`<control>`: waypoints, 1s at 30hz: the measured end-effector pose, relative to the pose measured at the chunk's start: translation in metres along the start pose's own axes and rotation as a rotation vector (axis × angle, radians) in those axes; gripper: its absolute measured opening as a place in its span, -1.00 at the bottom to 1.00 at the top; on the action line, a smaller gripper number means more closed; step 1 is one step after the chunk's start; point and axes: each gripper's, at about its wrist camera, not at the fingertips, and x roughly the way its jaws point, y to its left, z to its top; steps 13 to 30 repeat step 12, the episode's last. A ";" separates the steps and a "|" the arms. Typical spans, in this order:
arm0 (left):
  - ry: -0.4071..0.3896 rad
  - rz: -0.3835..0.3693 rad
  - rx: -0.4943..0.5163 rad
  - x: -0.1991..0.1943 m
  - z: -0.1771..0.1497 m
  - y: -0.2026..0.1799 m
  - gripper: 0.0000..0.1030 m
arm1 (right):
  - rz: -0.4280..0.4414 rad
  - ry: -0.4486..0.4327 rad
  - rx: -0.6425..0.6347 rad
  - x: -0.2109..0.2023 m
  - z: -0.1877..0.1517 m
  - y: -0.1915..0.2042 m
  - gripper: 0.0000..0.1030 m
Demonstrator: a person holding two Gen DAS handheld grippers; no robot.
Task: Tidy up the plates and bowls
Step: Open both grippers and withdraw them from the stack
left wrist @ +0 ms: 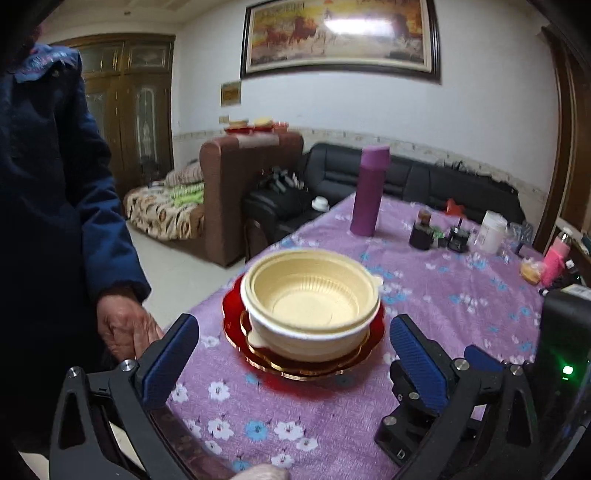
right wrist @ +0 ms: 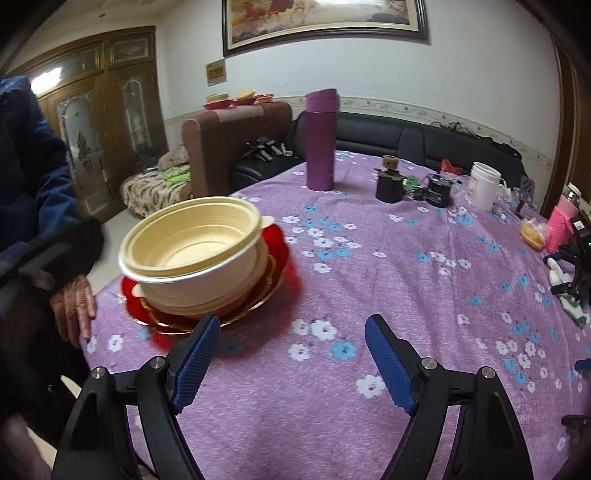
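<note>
Nearest to me, my left hand-held gripper point(left wrist: 293, 354) is spread wide and released, its blue pads bracketing nothing, hanging above the worktop's point(left wrist: 424, 295) near edge. My right hand-held gripper point(right wrist: 291, 354) is likewise released, jaws parted over bare purple floral cloth point(right wrist: 369, 258). Just beyond the left gripper sits the stack I care about: cream bowls point(left wrist: 314, 295) nested one inside another, resting on red plates point(left wrist: 236, 325) with gold rims. From the right wrist view that same stack lies ahead and to the left, close to the worktop's edge, with the bowls point(right wrist: 195, 254) looking slightly tilted on the plates point(right wrist: 275, 243). A bystander's bare hand point(right wrist: 75, 302) rests at the worktop's edge just beside the stack, the arm in a dark blue jacket point(left wrist: 48, 184). Further back stands a tall purple flask point(left wrist: 369, 188), upright, and to its right a cluster of dark jars point(right wrist: 388, 184) and a white mug point(right wrist: 485, 184). Beyond the worktop are a black sofa point(left wrist: 424, 173), a brown armchair point(left wrist: 229, 177) with more bowls and plates on top, and a framed painting point(left wrist: 340, 33) on the wall.
</note>
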 end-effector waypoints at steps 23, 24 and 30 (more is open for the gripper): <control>0.115 0.041 -0.030 0.025 -0.011 0.004 1.00 | 0.010 0.049 -0.022 0.010 -0.009 0.009 0.68; 0.115 0.041 -0.030 0.025 -0.011 0.004 1.00 | 0.010 0.049 -0.022 0.010 -0.009 0.009 0.68; 0.115 0.041 -0.030 0.025 -0.011 0.004 1.00 | 0.010 0.049 -0.022 0.010 -0.009 0.009 0.68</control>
